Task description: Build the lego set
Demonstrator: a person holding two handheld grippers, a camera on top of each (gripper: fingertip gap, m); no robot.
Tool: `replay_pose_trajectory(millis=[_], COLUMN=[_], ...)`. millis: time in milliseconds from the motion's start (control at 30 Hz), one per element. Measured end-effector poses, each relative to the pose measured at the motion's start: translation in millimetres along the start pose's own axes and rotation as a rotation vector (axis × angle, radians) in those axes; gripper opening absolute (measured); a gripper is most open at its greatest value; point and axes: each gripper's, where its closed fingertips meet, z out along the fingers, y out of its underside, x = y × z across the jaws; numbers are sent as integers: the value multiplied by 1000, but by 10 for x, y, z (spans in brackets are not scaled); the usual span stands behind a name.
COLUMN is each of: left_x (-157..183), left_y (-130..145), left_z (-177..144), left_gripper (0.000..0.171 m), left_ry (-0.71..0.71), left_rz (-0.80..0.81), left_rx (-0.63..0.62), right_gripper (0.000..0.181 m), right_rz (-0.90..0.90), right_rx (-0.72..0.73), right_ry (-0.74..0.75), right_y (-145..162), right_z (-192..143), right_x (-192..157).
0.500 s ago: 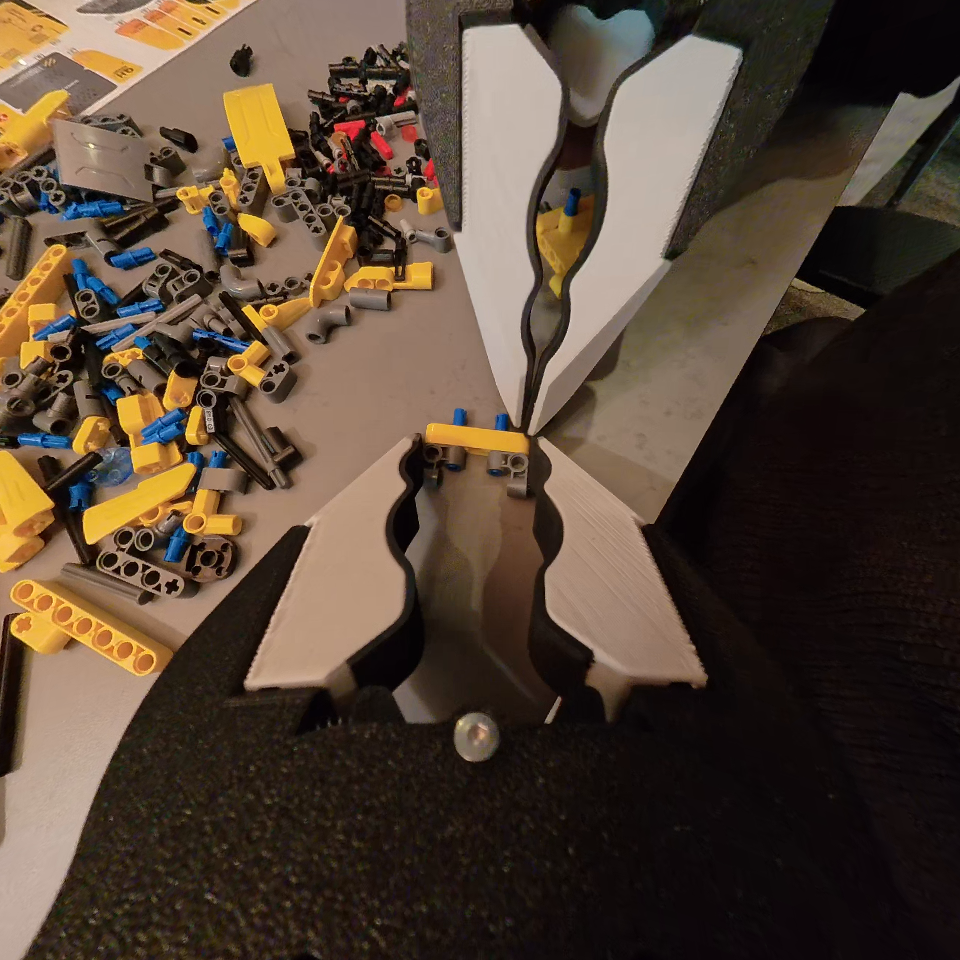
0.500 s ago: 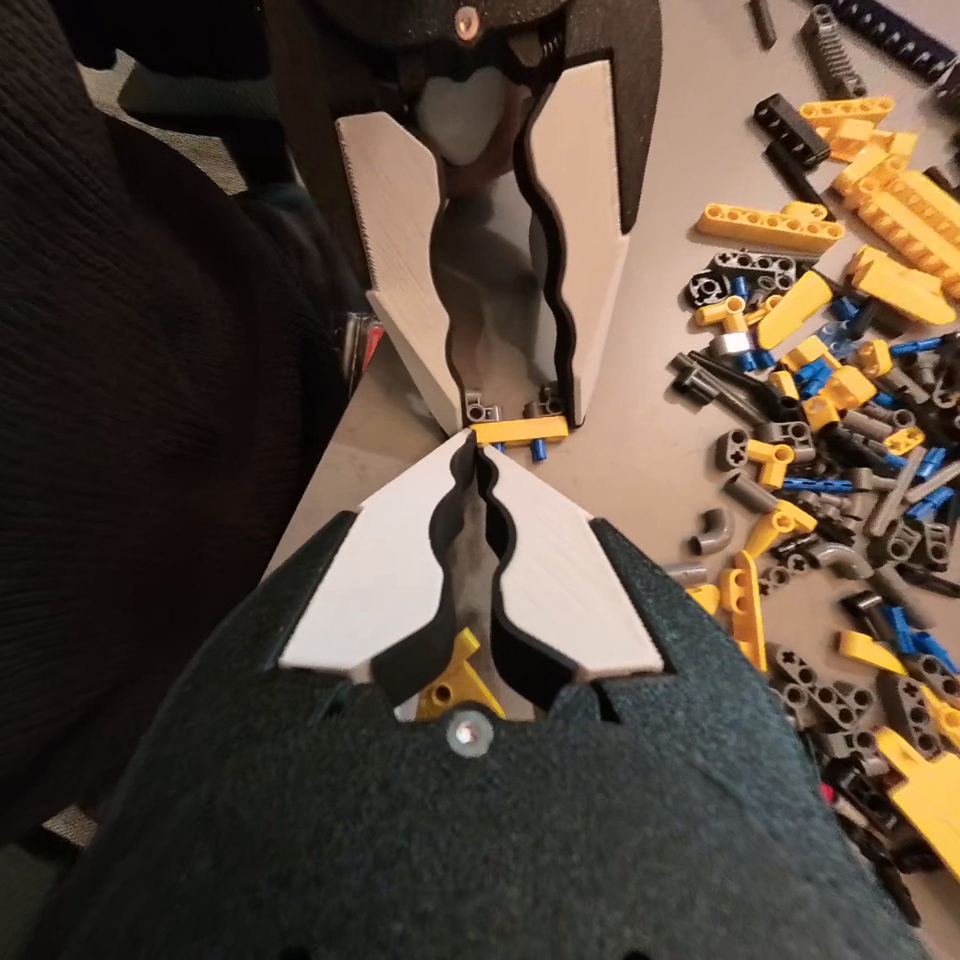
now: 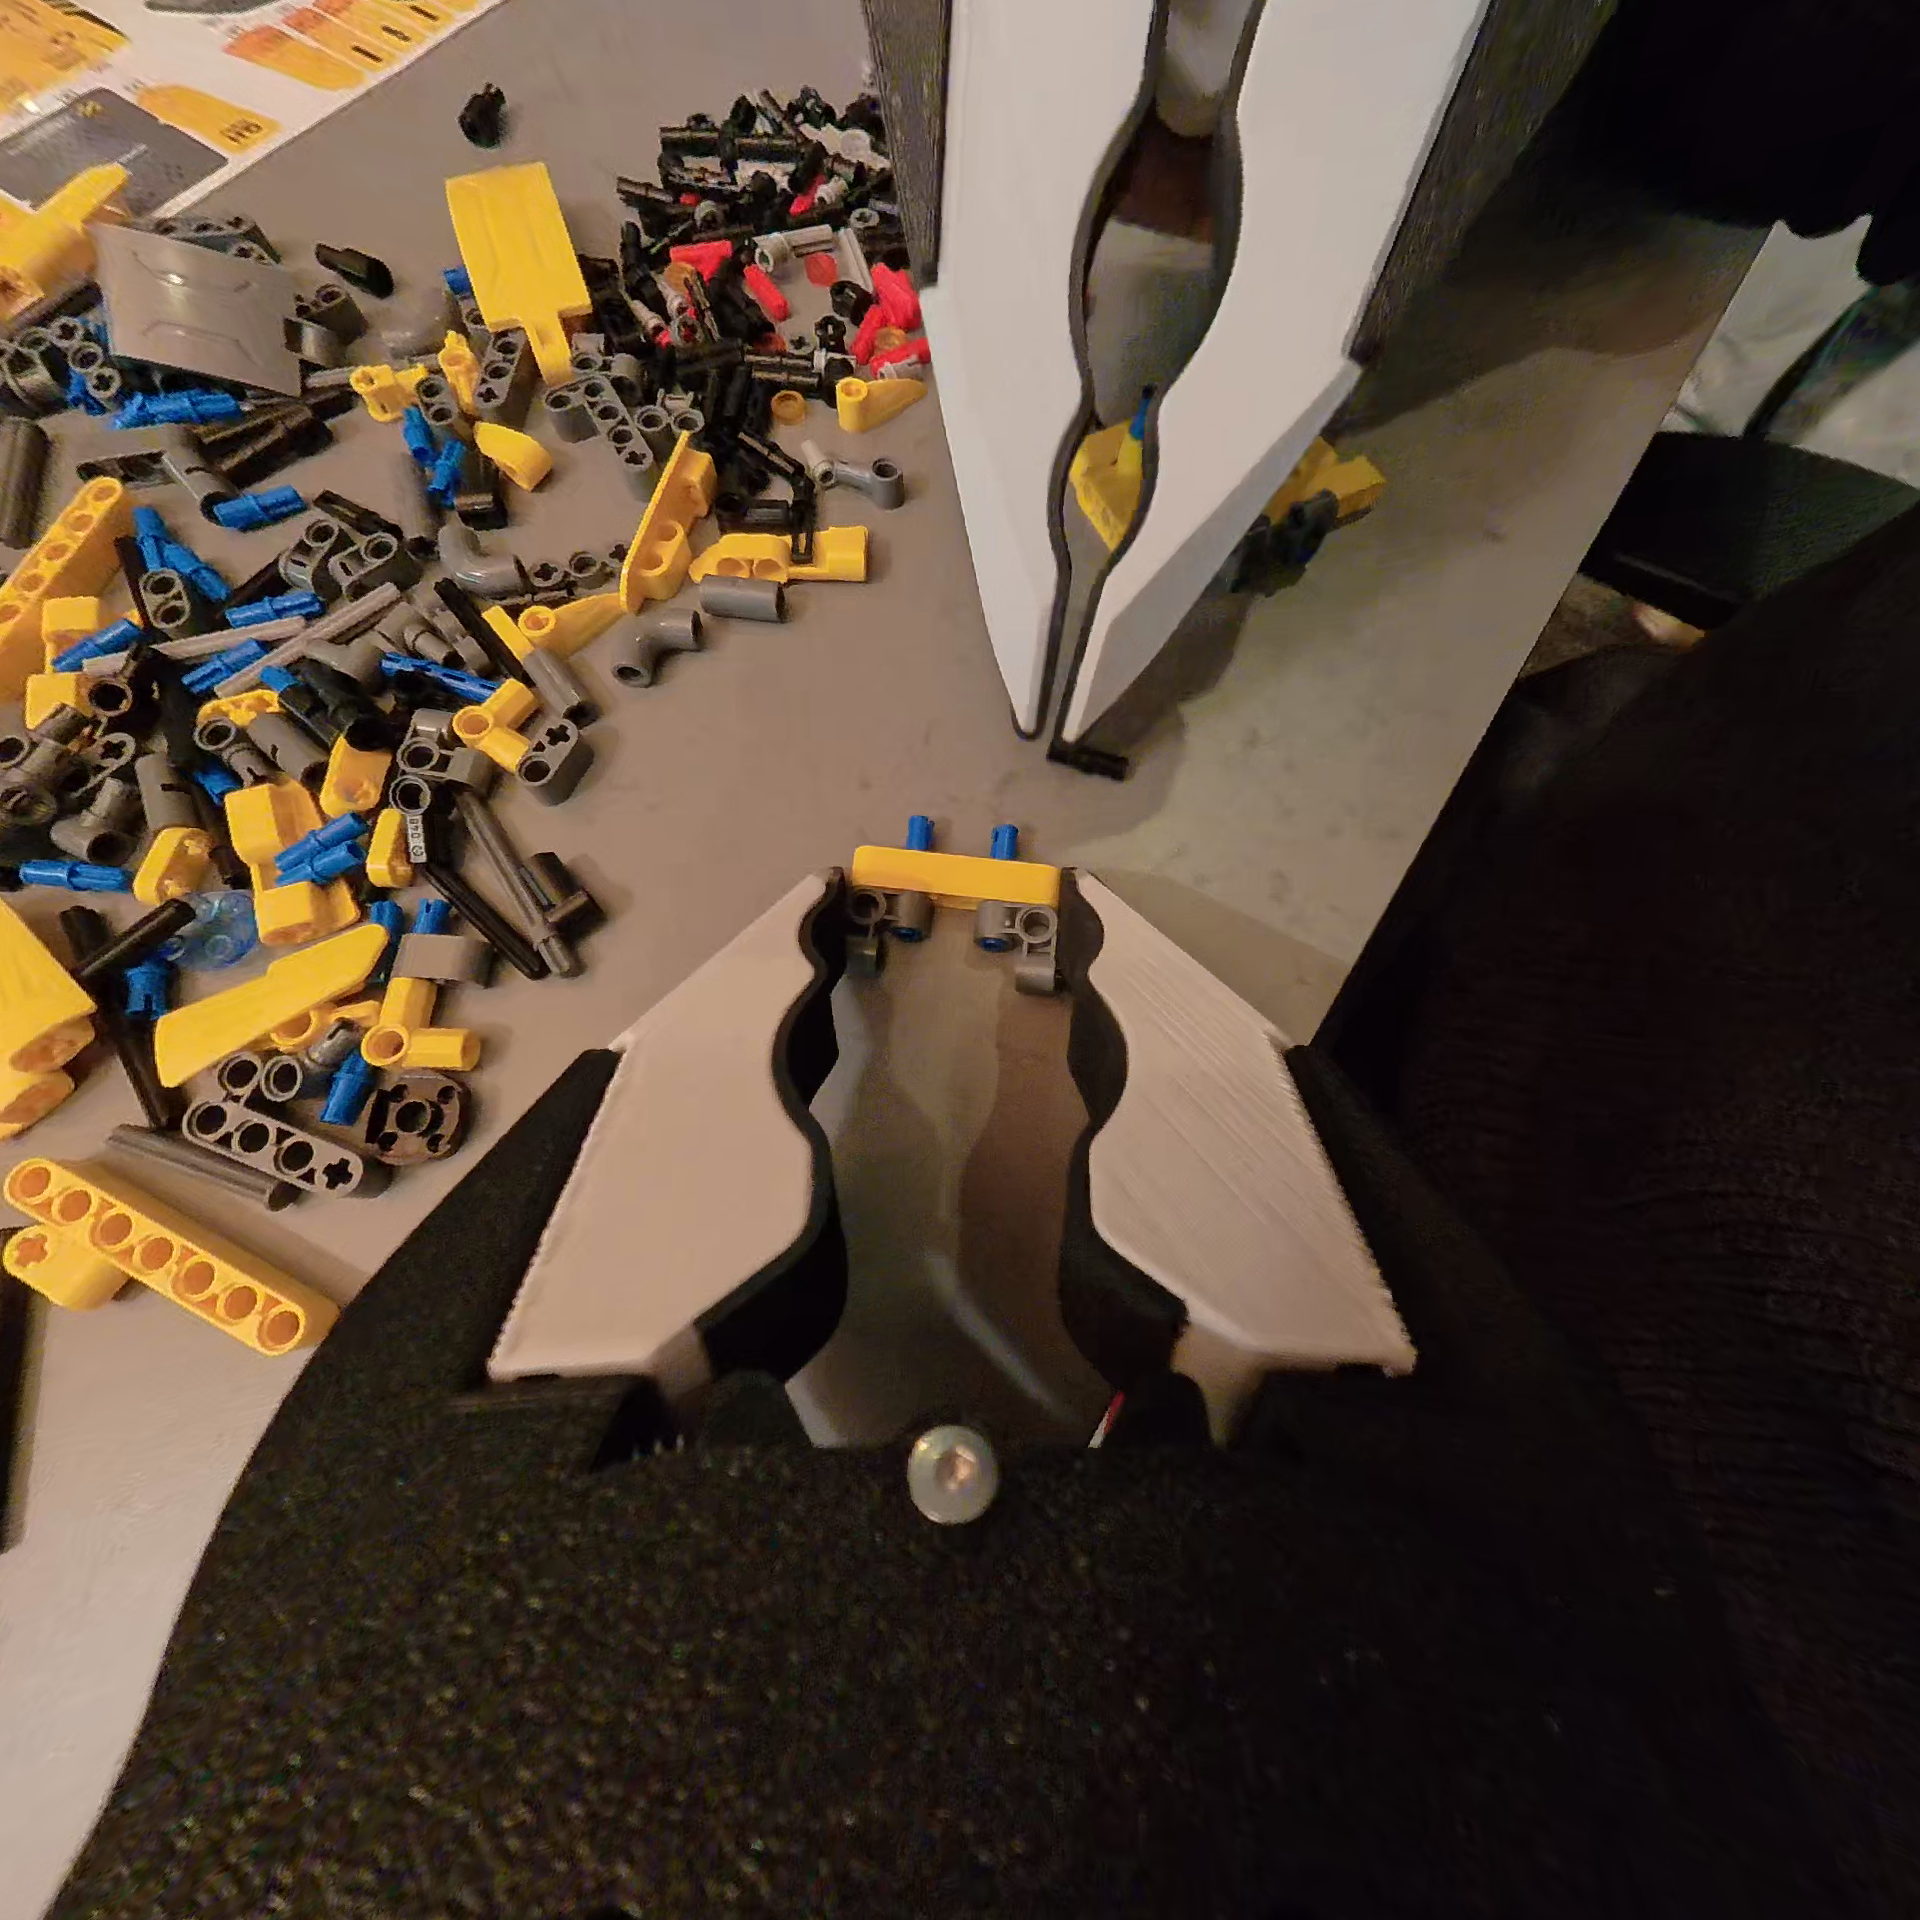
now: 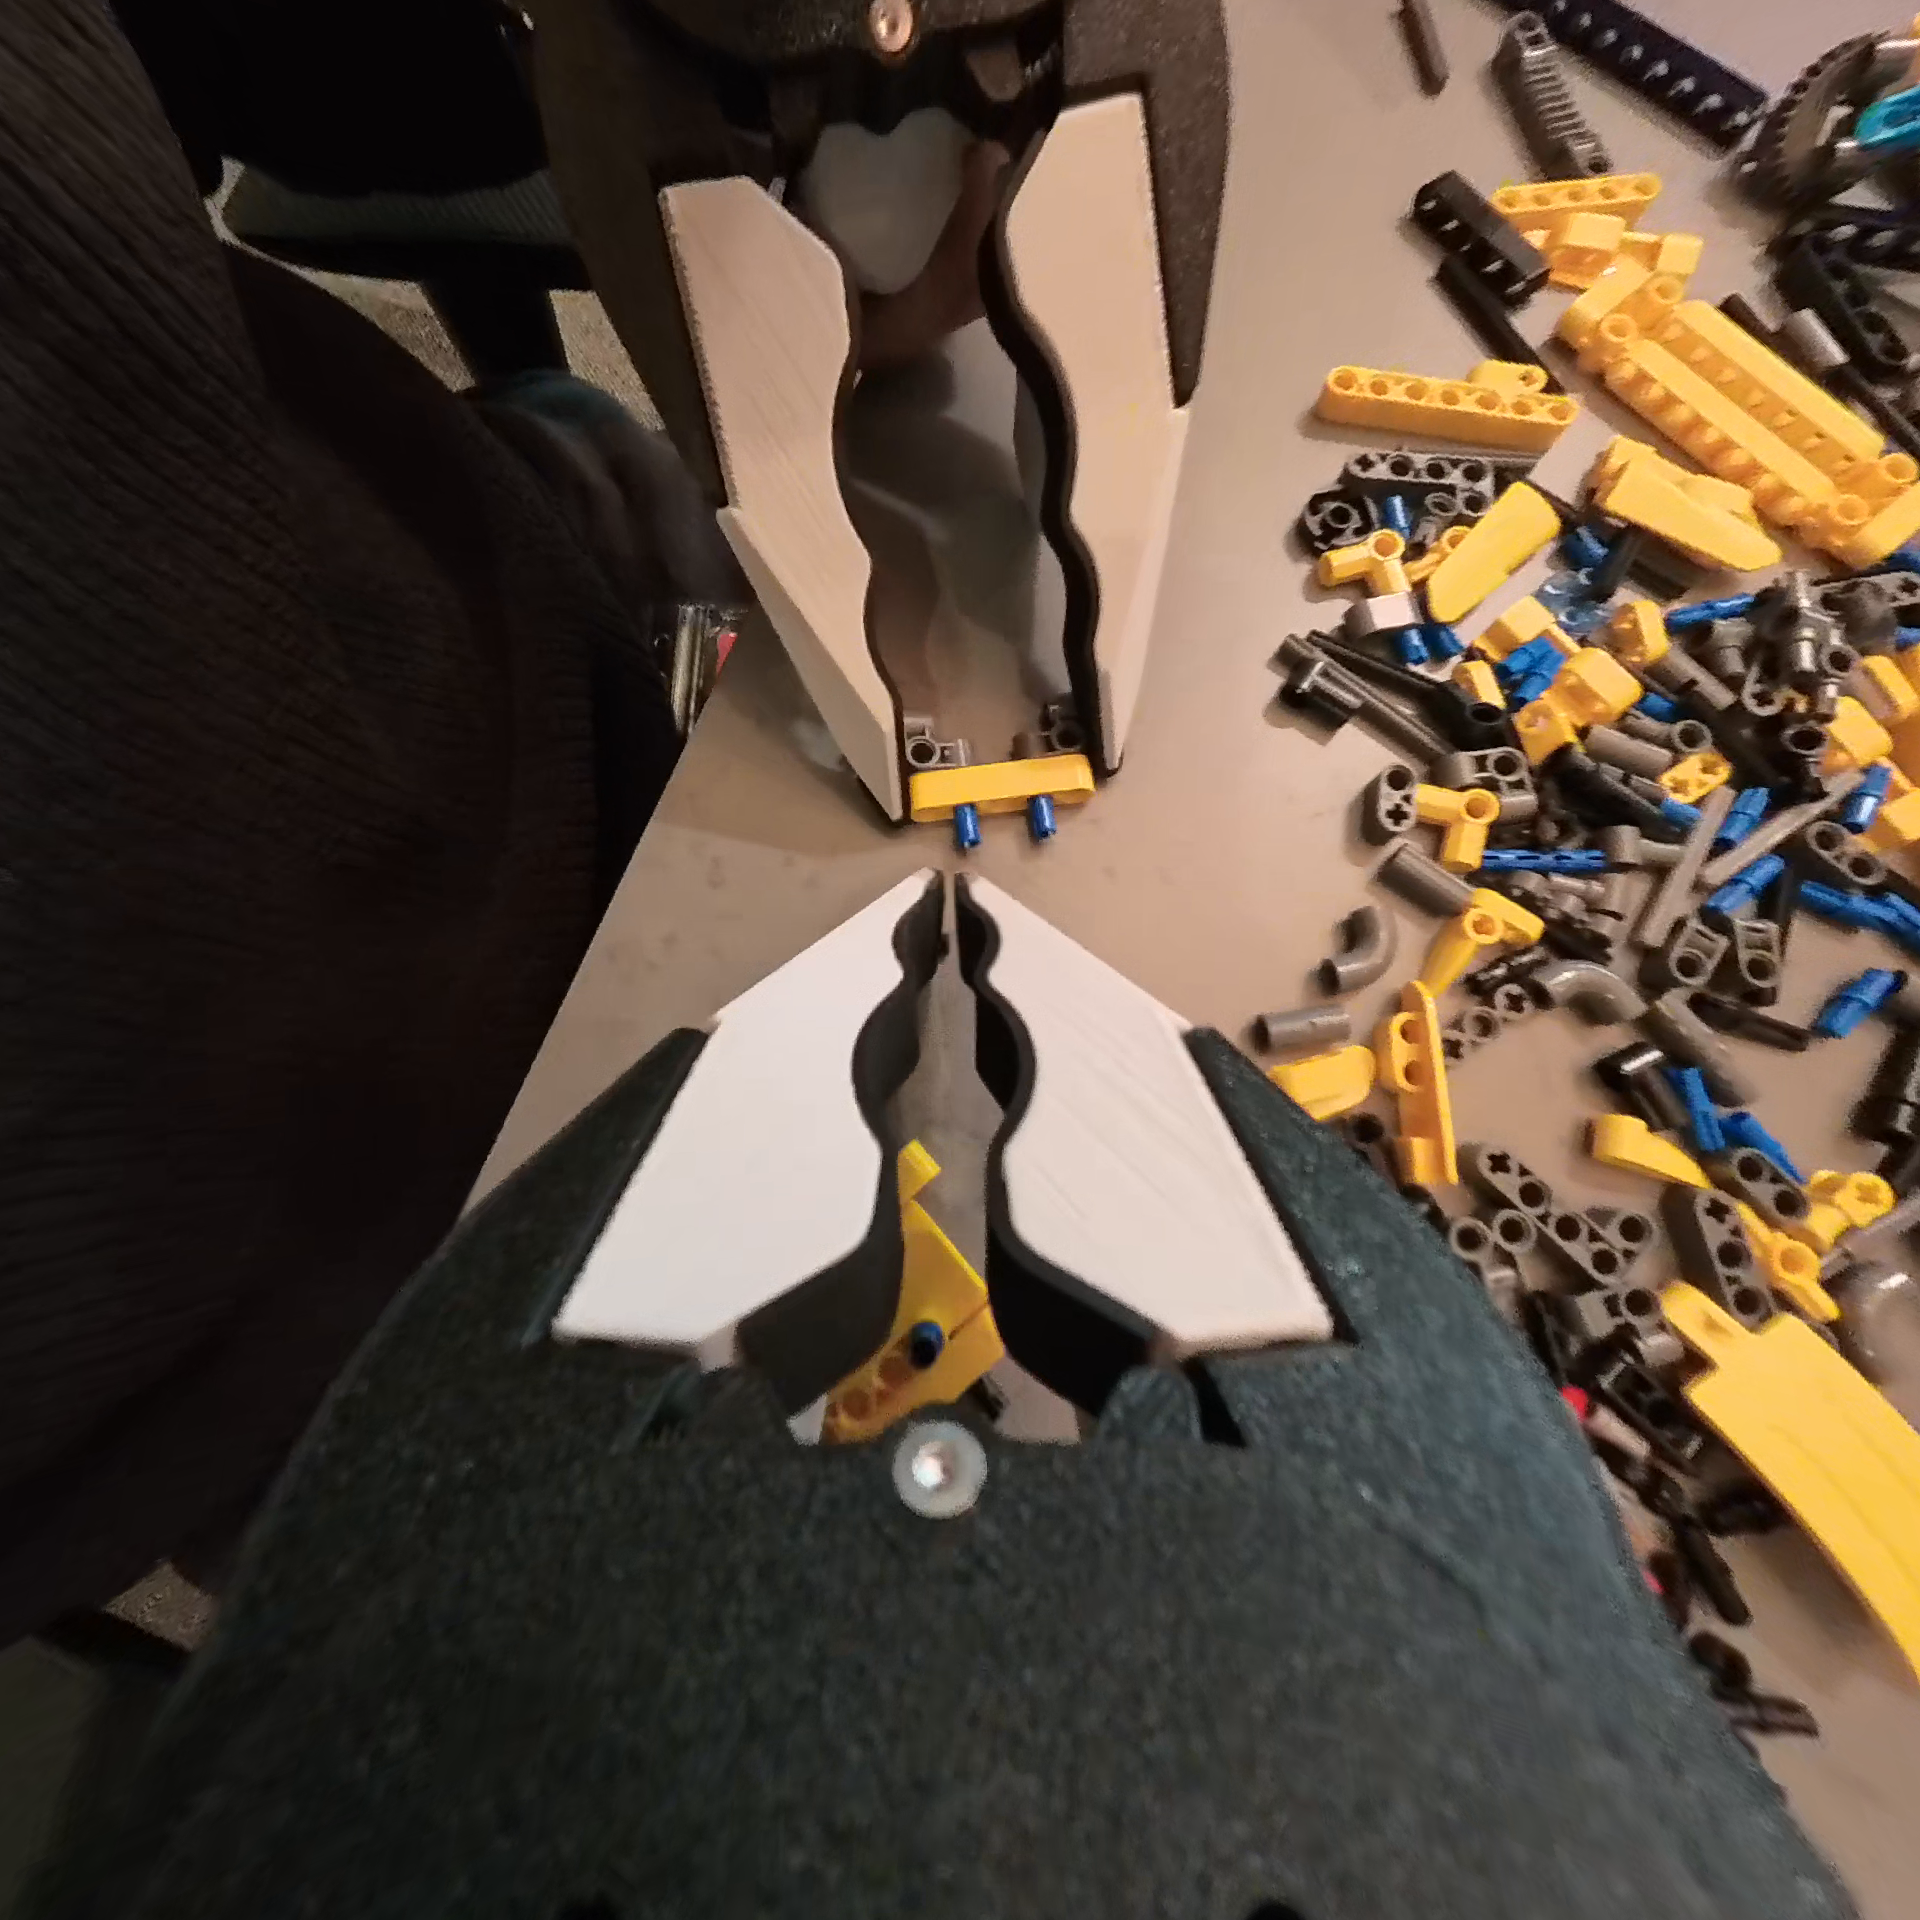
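My left gripper (image 3: 956, 914) is shut on a small assembly (image 3: 956, 878): a short yellow beam with grey connectors behind it and two blue pins pointing forward. It holds the assembly low over the grey table (image 3: 831, 675). The same gripper (image 4: 1000, 769) and assembly (image 4: 1000, 792) show in the right wrist view. My right gripper (image 4: 948, 883) is shut, tips facing the blue pins with a small gap between. It shows in the left wrist view (image 3: 1049, 722), with a small black bit (image 3: 1086, 758) at its tips; I cannot tell if it is held. A yellow piece (image 4: 925, 1299) lies under its fingers.
A wide pile of loose yellow, grey, black, blue and red parts (image 3: 416, 623) covers the table beside the grippers and shows in the right wrist view (image 4: 1610, 831). A printed sheet (image 3: 156, 104) lies at the far corner. A person's dark clothing (image 3: 1662, 1143) borders the table edge. Left and right tips are no more than a few centimetres apart.
My right gripper has pulled back from the yellow beam, which its tips were touching; a gap now shows. The left gripper still holds the assembly in the same place.
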Motion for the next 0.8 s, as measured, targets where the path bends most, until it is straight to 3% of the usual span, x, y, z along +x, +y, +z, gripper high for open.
replay_pose_trajectory(millis=[233,333,500,800], left_x=[1,1,1,0], left_y=[-4,-5,-7,-7], left_z=[0,-1,-2,-2], left_gripper=[40,40,40,40], left_ry=[4,6,8,7], left_rz=[-4,-6,-8,-8], left_rx=[2,2,4,4], right_gripper=[25,26,25,24], right_rz=[82,15,-10,-55], right_rx=[-107,-120,45,-7], right_ry=[63,79,-47,-113], right_y=[156,217,43,201], right_z=[-76,-111,-51,-4], right_x=[76,91,-30,-113])
